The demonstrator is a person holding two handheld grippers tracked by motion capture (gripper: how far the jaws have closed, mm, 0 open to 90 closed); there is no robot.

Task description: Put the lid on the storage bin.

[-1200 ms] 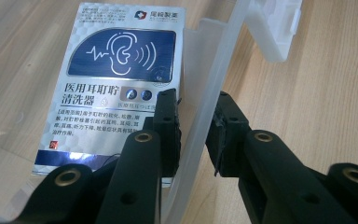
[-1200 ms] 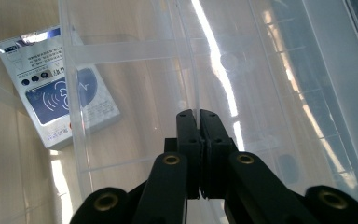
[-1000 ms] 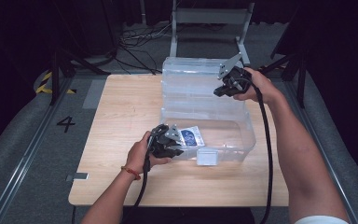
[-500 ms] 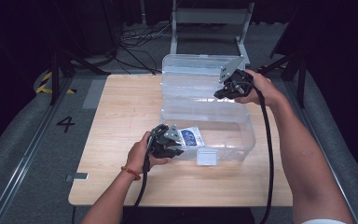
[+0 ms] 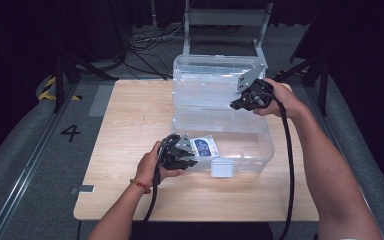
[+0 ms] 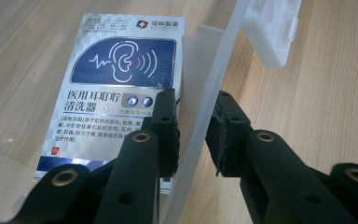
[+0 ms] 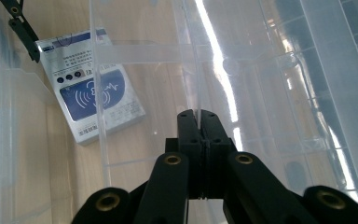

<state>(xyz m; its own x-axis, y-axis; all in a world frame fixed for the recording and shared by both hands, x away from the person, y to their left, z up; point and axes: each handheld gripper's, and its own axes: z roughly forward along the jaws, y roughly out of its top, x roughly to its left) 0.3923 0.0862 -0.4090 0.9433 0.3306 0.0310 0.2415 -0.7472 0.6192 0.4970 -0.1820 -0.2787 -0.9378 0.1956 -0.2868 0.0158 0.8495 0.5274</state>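
Two grippers hold a clear bin with its lid up on the table.

The bin [image 5: 250, 150] sits on the right half of the table [image 5: 130, 115], its lid [image 5: 210, 82] raised at the far side. The left gripper [image 6: 193, 130] straddles the bin's near-left wall, one jaw inside and one outside, with small gaps either side of the plastic, so it is not clamped. Its inner jaw lies over a small box [image 6: 116, 93] printed with an ear symbol, which rests flat on the bin's floor near that corner; the same box [image 5: 205, 147] shows from above. The right gripper [image 7: 199, 116] is clenched on a thin clear edge of the lid, jaws pressed together on it; from above that gripper [image 5: 237, 105] sits at the lid's right side.
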